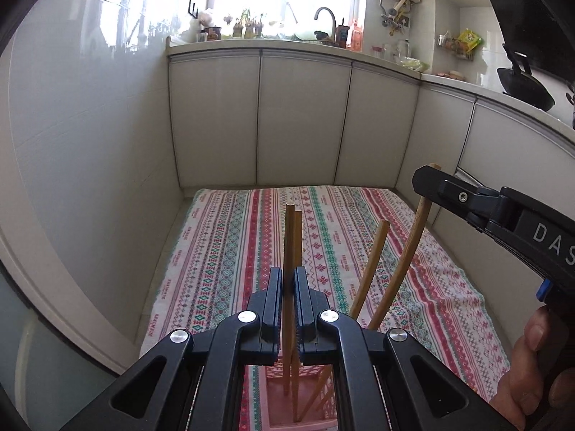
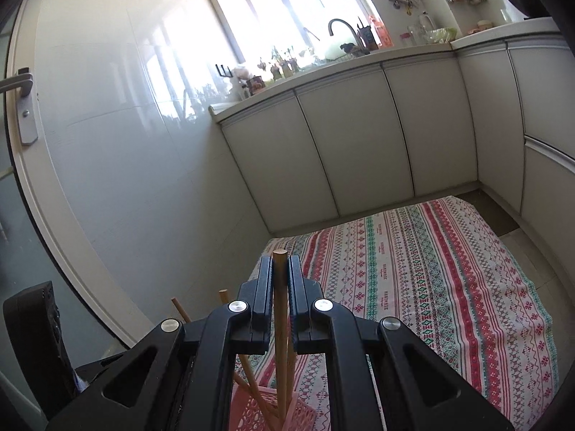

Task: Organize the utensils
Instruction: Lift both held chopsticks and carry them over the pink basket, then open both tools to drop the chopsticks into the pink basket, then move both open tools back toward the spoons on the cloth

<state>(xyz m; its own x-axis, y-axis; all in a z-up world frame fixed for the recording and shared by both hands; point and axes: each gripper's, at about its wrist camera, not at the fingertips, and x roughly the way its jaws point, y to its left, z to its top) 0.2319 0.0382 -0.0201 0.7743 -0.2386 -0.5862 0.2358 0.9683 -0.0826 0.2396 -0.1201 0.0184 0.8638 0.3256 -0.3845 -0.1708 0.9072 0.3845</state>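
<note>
My left gripper (image 1: 288,274) is shut on a pair of wooden chopsticks (image 1: 291,244) that stand upright with their lower ends in a pink lattice basket (image 1: 276,388) below the fingers. Two more chopsticks (image 1: 373,262) lean in the basket to the right. My right gripper (image 2: 280,264) is shut on one wooden chopstick (image 2: 280,305), held upright over the same pink basket (image 2: 251,409). In the left wrist view the right gripper (image 1: 427,176) grips the top of a bent-looking chopstick (image 1: 413,244). Other chopsticks (image 2: 179,309) lean to the left in the right wrist view.
A striped patterned cloth (image 1: 341,237) covers the floor under the basket. White cabinet doors (image 1: 302,118) and a white wall panel (image 1: 90,143) surround it. A counter with a faucet (image 1: 325,18) runs above, and a black wok (image 1: 528,86) sits at right.
</note>
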